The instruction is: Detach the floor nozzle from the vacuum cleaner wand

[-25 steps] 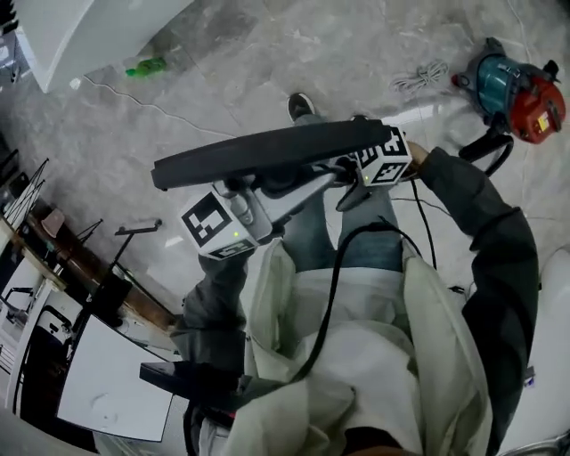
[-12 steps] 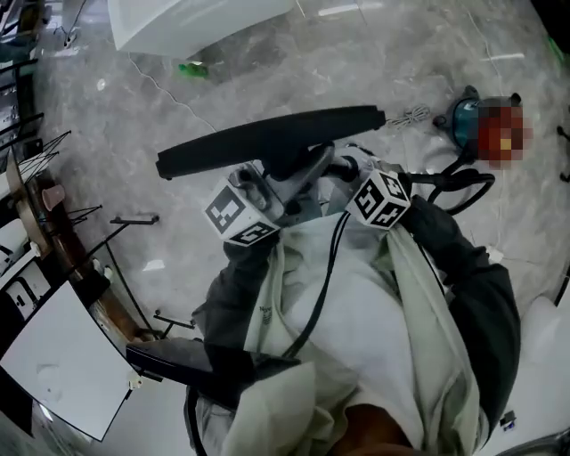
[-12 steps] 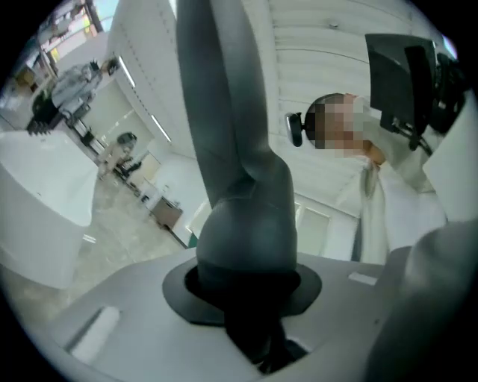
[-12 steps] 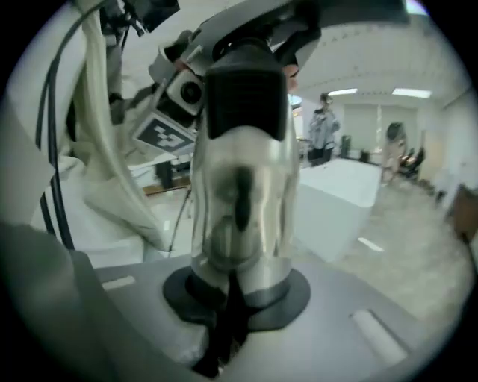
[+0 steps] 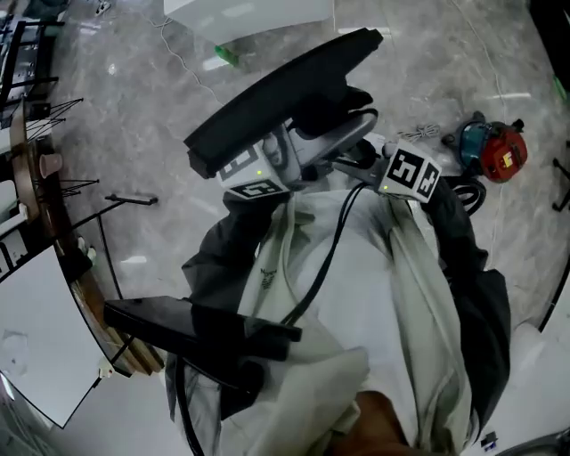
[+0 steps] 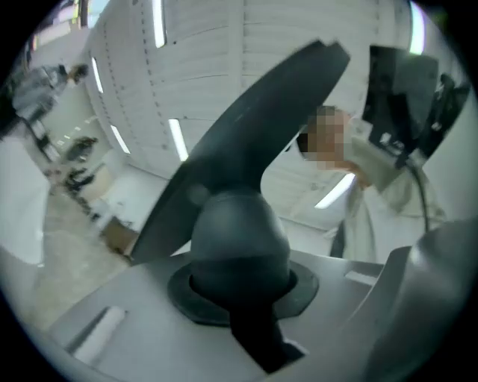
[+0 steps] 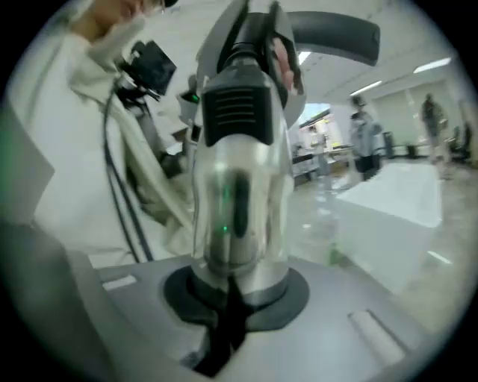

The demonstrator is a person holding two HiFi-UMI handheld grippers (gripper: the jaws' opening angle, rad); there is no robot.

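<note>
The black floor nozzle (image 5: 276, 93) is held up in front of my chest, slanting up to the right. In the left gripper view its flat bar (image 6: 246, 127) rises from a rounded black neck (image 6: 239, 239). My left gripper (image 5: 289, 165) is shut on that neck, after its jaws have just been closing. The silver wand end (image 5: 337, 142) joins the nozzle from the right; in the right gripper view it stands as a shiny tube (image 7: 235, 194) under a black vented collar. My right gripper (image 5: 361, 160) is shut on the tube, its jaws also having just been closing.
On the marble floor at the right lies the teal and red vacuum body (image 5: 492, 151) with a coiled white cord (image 5: 426, 134). A green bottle (image 5: 224, 55) lies by white furniture (image 5: 249, 13). Black racks (image 5: 53, 187) line the left side. A black cable (image 5: 325, 258) hangs across my coat.
Both grippers and the nozzle have come up closer to the head camera. The nozzle has tipped from nearly level to a steep slant, right end farther away.
</note>
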